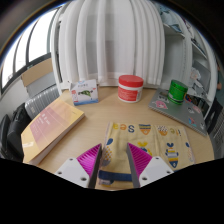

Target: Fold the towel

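Observation:
A cream towel [145,138] with small printed pictures lies flat on the wooden table [105,118], just ahead of the fingers and off to their right. Its near edge with a dark blue stripe [117,178] runs between the fingers. My gripper [113,160] is open, its two magenta pads [90,159] spread apart low over the towel's near left part. The pads do not press on the cloth.
A red tub with a white lid [130,88] stands at the back middle. A green cup [178,91] sits on a grey tray [170,108] at the back right. A picture book [85,92] and a tan flat box [52,125] lie at the left. A white curtain hangs behind.

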A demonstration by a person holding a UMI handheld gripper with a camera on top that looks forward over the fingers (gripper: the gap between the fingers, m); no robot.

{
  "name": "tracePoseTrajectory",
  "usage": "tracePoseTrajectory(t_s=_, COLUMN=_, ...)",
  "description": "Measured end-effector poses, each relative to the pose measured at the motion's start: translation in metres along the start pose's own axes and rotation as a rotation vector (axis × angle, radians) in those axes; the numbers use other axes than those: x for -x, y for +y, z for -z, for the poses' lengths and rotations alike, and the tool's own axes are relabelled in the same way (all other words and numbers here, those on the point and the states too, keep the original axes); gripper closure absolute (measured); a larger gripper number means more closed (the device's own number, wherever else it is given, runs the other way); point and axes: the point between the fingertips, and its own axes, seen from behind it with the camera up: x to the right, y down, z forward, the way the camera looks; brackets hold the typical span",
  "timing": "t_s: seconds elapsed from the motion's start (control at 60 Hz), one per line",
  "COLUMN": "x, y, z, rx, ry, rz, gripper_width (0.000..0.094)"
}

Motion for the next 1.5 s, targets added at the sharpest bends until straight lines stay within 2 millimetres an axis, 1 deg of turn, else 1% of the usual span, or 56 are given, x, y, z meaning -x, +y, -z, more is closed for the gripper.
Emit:
tracePoseTrajectory(t_s=0.033, x=-0.003, y=0.0, z=0.0, rx=-0.021, ry=0.015, rz=-0.007, gripper_width=0.0504)
tracePoseTrajectory(t_s=0.083, x=-0.003, y=0.001, z=0.001, rx=-0.039, ry=0.025, rz=0.012, gripper_width=0.0579)
tracePoseTrajectory(t_s=0.117, x=-0.002, y=0.001, z=0.001, rx=-0.04, ry=0.027, rz=0.029, gripper_width=0.0654)
tracePoseTrajectory(t_s=0.15, x=-0.002, y=0.001, z=0.001, rx=-0.035, ry=0.027, rz=0.033, gripper_width=0.0764)
tracePoseTrajectory(t_s=0.167, x=-0.005, y=0.001, z=0.001, rx=-0.032, ry=0.036, rz=0.035, gripper_width=0.0831)
tracePoseTrajectory(t_s=0.183, x=-0.01, y=0.0, z=0.0, rx=-0.031, ry=0.054, rz=0.041, gripper_width=0.0874)
tracePoseTrajectory(t_s=0.317, x=-0.009, y=0.0, z=0.003, rx=-0.007, ry=0.08, rz=0.106, gripper_width=0.0914)
tracePoseTrajectory(t_s=0.367, x=-0.007, y=-0.003, z=0.009, rx=0.005, ry=0.074, rz=0.112, gripper_width=0.0924)
tracePoseTrajectory(t_s=0.45, x=0.001, y=-0.031, z=0.024, rx=-0.039, ry=0.024, rz=0.055, gripper_width=0.0923)
tracePoseTrajectory(t_s=0.5, x=-0.005, y=-0.048, z=0.036, rx=-0.062, ry=0.012, rz=0.015, gripper_width=0.0919)
tracePoseTrajectory(t_s=0.533, x=-0.014, y=-0.06, z=0.044, rx=-0.085, ry=0.015, rz=-0.013, gripper_width=0.0915)
tracePoseTrajectory(t_s=0.583, x=-0.034, y=-0.074, z=0.053, rx=-0.112, ry=0.035, rz=-0.058, gripper_width=0.0904)
tracePoseTrajectory(t_s=0.617, x=-0.05, y=-0.078, z=0.055, rx=-0.117, ry=0.054, rz=-0.09, gripper_width=0.0901)
tracePoseTrajectory(t_s=0.667, x=-0.072, y=-0.076, z=0.054, rx=-0.104, ry=0.067, rz=-0.126, gripper_width=0.0899)
tracePoseTrajectory(t_s=0.75, x=-0.116, y=-0.056, z=0.044, rx=-0.052, ry=0.121, rz=-0.151, gripper_width=0.0898)
tracePoseTrajectory(t_s=0.817, x=-0.148, y=-0.03, z=0.032, rx=0.009, ry=0.168, rz=-0.159, gripper_width=0.0899)
tracePoseTrajectory(t_s=0.867, x=-0.164, y=-0.003, z=0.021, rx=0.065, ry=0.172, rz=-0.157, gripper_width=0.0898)
tracePoseTrajectory(t_s=0.9, x=-0.168, y=0.011, z=0.017, rx=0.105, ry=0.163, rz=-0.159, gripper_width=0.0891)
tracePoseTrajectory(t_s=0.933, x=-0.17, y=0.001, z=0.014, rx=0.042, ry=0.134, rz=-0.161, gripper_width=0.089)
tracePoseTrajectory(t_s=0.983, x=-0.17, y=0.004, z=0.013, rx=0.058, ry=0.112, rz=-0.161, gripper_width=0.0868)
tracePoseTrajectory(t_s=1.017, x=-0.171, y=0.007, z=0.015, rx=0.078, ry=0.099, rz=-0.161, gripper_width=0.082)
tracePoseTrajectory(t_s=1.033, x=-0.171, y=0.008, z=0.016, rx=0.092, ry=0.092, rz=-0.162, gripper_width=0.0777)
tracePoseTrajectory(t_s=1.067, x=-0.174, y=0.011, z=0.021, rx=0.123, ry=0.088, rz=-0.171, gripper_width=0.063)
tracePoseTrajectory(t_s=1.1, x=-0.178, y=0.011, z=0.029, rx=0.143, ry=0.086, rz=-0.179, gripper_width=0.0416)
tracePoseTrajectory(t_s=1.117, x=-0.177, y=0.007, z=0.033, rx=0.137, ry=0.075, rz=-0.178, gripper_width=0.0302)
tracePoseTrajectory(t_s=1.133, x=-0.178, y=0.001, z=0.04, rx=0.127, ry=0.063, rz=-0.174, gripper_width=0.0209)
tracePoseTrajectory(t_s=1.15, x=-0.179, y=-0.003, z=0.043, rx=0.102, ry=0.049, rz=-0.171, gripper_width=0.0149)
tracePoseTrajectory(t_s=1.167, x=-0.179, y=-0.008, z=0.048, rx=0.08, ry=0.033, rz=-0.165, gripper_width=0.011)
tracePoseTrajectory(t_s=1.183, x=-0.179, y=-0.011, z=0.054, rx=0.063, ry=0.017, rz=-0.158, gripper_width=0.0088)
tracePoseTrajectory(t_s=1.233, x=-0.182, y=-0.013, z=0.075, rx=0.044, ry=-0.021, rz=-0.136, gripper_width=0.0088)
tracePoseTrajectory(t_s=1.367, x=-0.198, y=-0.014, z=0.145, rx=0.017, ry=-0.082, rz=-0.143, gripper_width=0.0101)
tracePoseTrajectory(t_s=1.433, x=-0.21, y=-0.007, z=0.176, rx=0.005, ry=-0.102, rz=-0.165, gripper_width=0.0102)
tracePoseTrajectory(t_s=1.5, x=-0.228, y=0.003, z=0.204, rx=0.004, ry=-0.094, rz=-0.193, gripper_width=0.0103)
